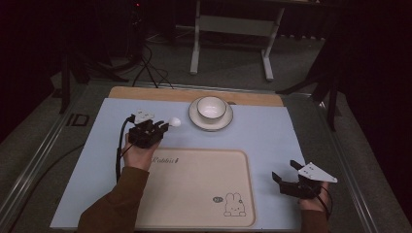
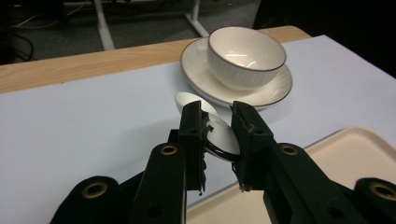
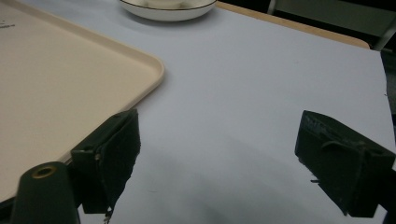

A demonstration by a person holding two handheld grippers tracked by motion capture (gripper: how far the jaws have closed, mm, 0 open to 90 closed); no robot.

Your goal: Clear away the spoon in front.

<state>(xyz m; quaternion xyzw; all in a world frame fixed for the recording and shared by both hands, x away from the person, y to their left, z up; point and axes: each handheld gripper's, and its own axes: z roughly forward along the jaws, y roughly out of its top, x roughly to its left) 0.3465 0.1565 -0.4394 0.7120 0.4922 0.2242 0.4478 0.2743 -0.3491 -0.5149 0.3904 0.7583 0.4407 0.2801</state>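
Note:
A white ceramic spoon (image 2: 219,135) is clamped between the black jaws of my left gripper (image 2: 218,122), its bowl end (image 2: 190,101) poking out ahead of the jaws. From above, the spoon's white tip (image 1: 174,122) shows to the right of the left gripper (image 1: 163,125), left of the saucer. A white bowl (image 1: 211,107) stands on a white saucer (image 1: 210,121) at the back of the mat; in the left gripper view the bowl (image 2: 246,56) on its saucer (image 2: 198,65) lies just beyond the spoon. My right gripper (image 1: 285,173) rests at the mat's right front, jaws wide apart (image 3: 219,149) and empty.
A beige tray (image 1: 199,187) with a rabbit picture lies at the front middle of the pale blue mat (image 1: 272,136); its corner (image 3: 154,70) is close to the right gripper's left jaw. A wooden table edge (image 1: 160,93) runs behind the mat. A white table frame (image 1: 233,29) stands farther back.

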